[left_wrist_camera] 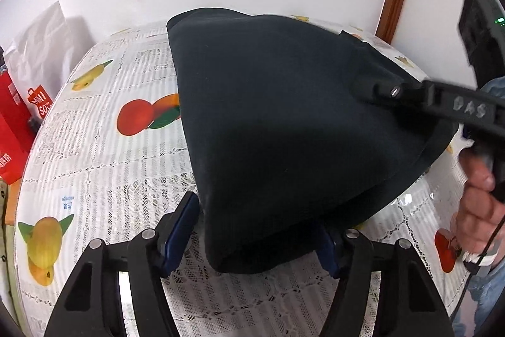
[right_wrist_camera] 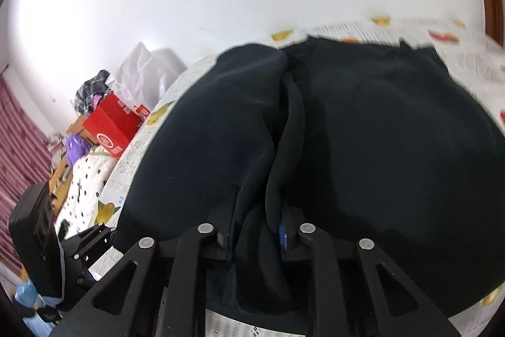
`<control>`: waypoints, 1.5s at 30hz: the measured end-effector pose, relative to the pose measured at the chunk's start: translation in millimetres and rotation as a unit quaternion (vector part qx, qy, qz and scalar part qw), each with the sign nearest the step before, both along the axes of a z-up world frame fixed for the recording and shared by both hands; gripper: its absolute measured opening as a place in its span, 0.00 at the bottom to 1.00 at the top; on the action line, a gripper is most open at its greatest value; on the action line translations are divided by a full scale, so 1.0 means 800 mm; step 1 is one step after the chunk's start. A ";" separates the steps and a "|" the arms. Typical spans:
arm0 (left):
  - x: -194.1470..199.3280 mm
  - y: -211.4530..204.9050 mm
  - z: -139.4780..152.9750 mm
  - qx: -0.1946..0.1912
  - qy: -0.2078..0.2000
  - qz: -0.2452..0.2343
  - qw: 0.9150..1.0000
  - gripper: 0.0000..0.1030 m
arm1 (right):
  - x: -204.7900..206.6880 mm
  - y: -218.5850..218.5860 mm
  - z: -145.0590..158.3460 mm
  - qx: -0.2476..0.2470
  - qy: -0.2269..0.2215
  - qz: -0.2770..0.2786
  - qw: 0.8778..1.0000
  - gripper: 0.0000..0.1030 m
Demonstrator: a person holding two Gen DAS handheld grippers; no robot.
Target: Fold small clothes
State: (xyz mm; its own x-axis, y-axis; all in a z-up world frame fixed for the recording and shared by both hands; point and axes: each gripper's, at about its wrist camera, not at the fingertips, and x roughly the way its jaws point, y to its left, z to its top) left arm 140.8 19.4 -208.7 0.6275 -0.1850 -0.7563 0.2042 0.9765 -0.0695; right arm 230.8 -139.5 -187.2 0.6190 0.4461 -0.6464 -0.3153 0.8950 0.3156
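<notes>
two grippers share one dark garment [left_wrist_camera: 277,128] on the surface [left_wrist_camera: 104,147]: the right gripper [right_wrist_camera: 257,234] is clamped on a fold at its 12 o'clock, while the left gripper [left_wrist_camera: 257,237] straddles the near corner, jaws open, with the cloth running toward 1 o'clock.

The dark garment [left_wrist_camera: 284,122] was soft, matt knitted cloth. The counter [left_wrist_camera: 126,179] wore a glossy clear plastic sheet over white lace with printed fruit. The left tool [left_wrist_camera: 257,237] was matt black plastic with shiny metal pins; at nine o'clock stood a red paper bag [left_wrist_camera: 12,128]
</notes>
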 end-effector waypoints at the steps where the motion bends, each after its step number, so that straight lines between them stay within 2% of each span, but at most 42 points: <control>1: 0.002 -0.003 0.000 -0.001 0.000 0.001 1.000 0.62 | -0.004 -0.002 0.010 -0.001 -0.016 0.003 1.000 0.16; 5: 0.002 -0.002 -0.001 0.001 0.000 0.002 1.000 0.62 | -0.033 -0.028 0.059 0.008 -0.092 0.003 0.996 0.15; 7: 0.002 -0.002 -0.001 0.000 0.000 0.002 1.000 0.62 | -0.055 -0.051 0.074 0.009 -0.133 -0.022 0.991 0.14; 8: 0.002 -0.002 -0.002 0.001 0.000 0.002 1.000 0.62 | -0.060 -0.063 0.074 0.007 -0.139 -0.036 0.990 0.14; 11: 0.001 -0.003 -0.002 0.003 -0.001 0.002 1.000 0.62 | -0.054 -0.091 0.045 0.003 -0.099 -0.055 0.994 0.14; 14: 0.000 -0.004 -0.002 0.006 -0.001 0.002 1.000 0.63 | -0.036 -0.095 0.006 -0.026 -0.034 -0.071 0.997 0.14; 16: -0.001 -0.005 -0.002 0.008 -0.001 0.002 1.000 0.63 | -0.030 -0.097 -0.007 -0.019 -0.014 -0.079 0.997 0.16; 17: -0.001 -0.005 -0.001 0.008 -0.002 0.002 1.000 0.63 | -0.029 -0.097 -0.006 -0.016 -0.015 -0.082 0.996 0.17; 19: -0.001 -0.005 0.000 0.006 -0.001 0.002 1.000 0.64 | -0.024 -0.097 0.001 -0.019 -0.004 -0.082 0.996 0.27; 23: -0.001 -0.004 0.000 0.005 -0.001 0.000 1.000 0.64 | -0.007 -0.103 0.022 -0.017 0.000 -0.075 0.997 0.34; 25: -0.001 -0.003 0.000 0.005 0.000 -0.001 1.000 0.64 | 0.008 -0.105 0.036 -0.027 0.001 -0.069 0.997 0.51; 28: -0.001 -0.002 0.002 0.001 -0.001 -0.005 1.000 0.63 | 0.052 -0.102 0.047 -0.026 0.021 -0.052 0.998 0.54; 32: 0.001 0.000 0.003 -0.008 0.001 -0.021 1.000 0.62 | 0.111 -0.088 0.042 -0.030 0.060 -0.038 0.997 0.54; 36: 0.004 0.003 0.001 -0.013 0.002 -0.030 0.999 0.62 | 0.162 -0.079 0.015 -0.021 0.125 -0.036 0.991 0.54; 41: 0.004 -0.002 -0.001 0.003 0.001 -0.030 1.000 0.64 | 0.183 -0.058 0.006 -0.020 0.138 -0.012 0.990 0.52; 44: 0.005 -0.004 -0.001 0.004 0.002 -0.025 1.000 0.64 | 0.183 -0.039 0.011 -0.057 0.124 0.011 0.991 0.35; 45: 0.005 -0.005 -0.002 0.006 0.001 -0.025 1.000 0.64 | 0.180 -0.035 0.014 -0.073 0.110 0.013 0.991 0.20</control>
